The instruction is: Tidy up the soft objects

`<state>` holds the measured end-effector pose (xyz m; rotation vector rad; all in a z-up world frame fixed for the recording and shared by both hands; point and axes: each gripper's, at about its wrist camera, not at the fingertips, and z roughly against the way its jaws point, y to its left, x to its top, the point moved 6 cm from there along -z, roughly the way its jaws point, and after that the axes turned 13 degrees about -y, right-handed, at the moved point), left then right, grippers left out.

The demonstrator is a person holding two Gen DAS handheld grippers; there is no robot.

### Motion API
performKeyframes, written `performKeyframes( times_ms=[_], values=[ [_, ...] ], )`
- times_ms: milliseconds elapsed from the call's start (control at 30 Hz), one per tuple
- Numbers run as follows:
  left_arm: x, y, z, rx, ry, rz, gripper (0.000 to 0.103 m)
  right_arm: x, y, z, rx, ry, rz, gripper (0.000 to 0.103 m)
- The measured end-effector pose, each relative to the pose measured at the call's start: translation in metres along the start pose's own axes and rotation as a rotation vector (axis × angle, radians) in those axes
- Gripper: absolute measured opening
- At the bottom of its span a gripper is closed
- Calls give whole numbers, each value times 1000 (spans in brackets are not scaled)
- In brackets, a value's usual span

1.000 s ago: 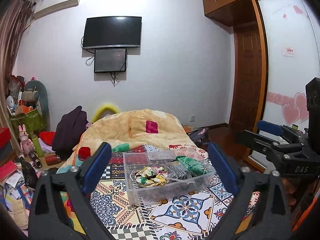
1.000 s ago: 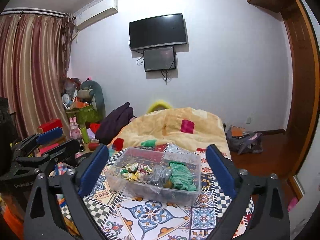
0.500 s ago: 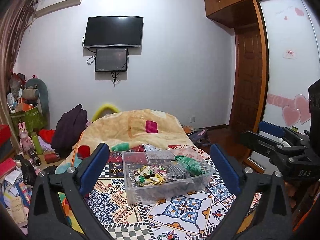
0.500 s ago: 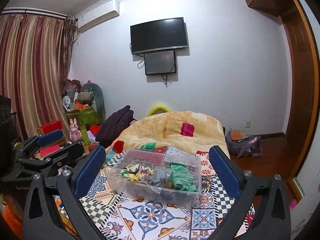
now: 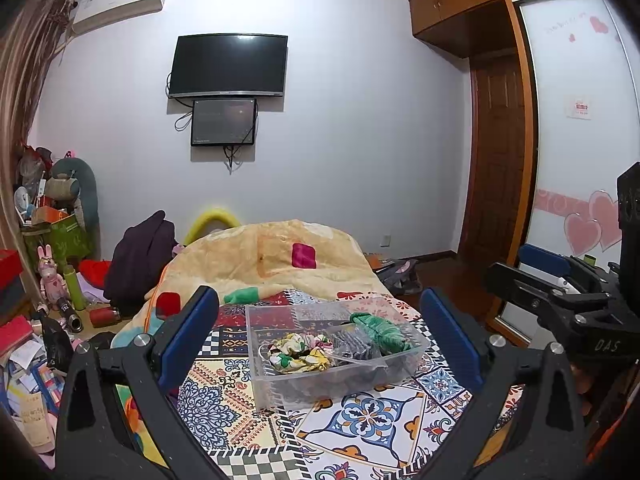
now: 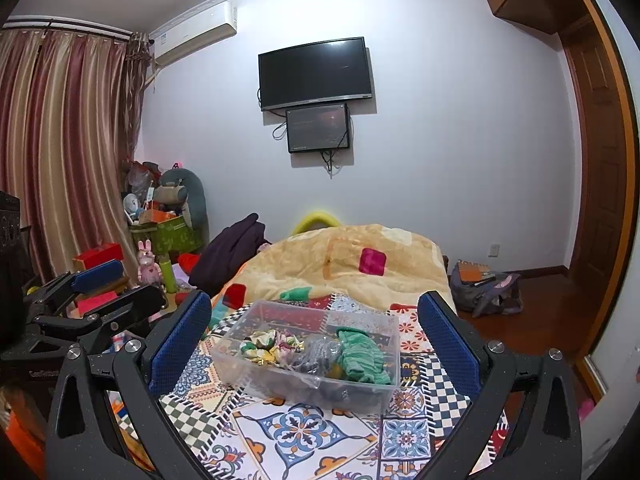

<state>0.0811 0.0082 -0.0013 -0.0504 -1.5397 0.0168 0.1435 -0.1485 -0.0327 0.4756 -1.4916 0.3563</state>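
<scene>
Grippers number two, both with jaws spread wide and holding nothing — the left gripper (image 5: 320, 326) and the right gripper (image 6: 315, 320) each hang above the patterned cloth (image 5: 368, 420), well apart from the bin. One clear plastic bin (image 5: 332, 384) sits on that cloth. Inside it lie three soft bundles, left to right: one floral scrunchie (image 5: 298, 354), one grey piece in clear wrap (image 5: 356, 346), one green cloth (image 5: 380, 330). Behind lies one yellow blanket (image 5: 280, 256).
</scene>
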Motion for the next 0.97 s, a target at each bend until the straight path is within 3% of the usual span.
performKeyframes(
  times_ms=[967],
  values=[
    [0,-4,1,-39,25,26,103,0,-1,1,-14,7,8,103]
  ],
)
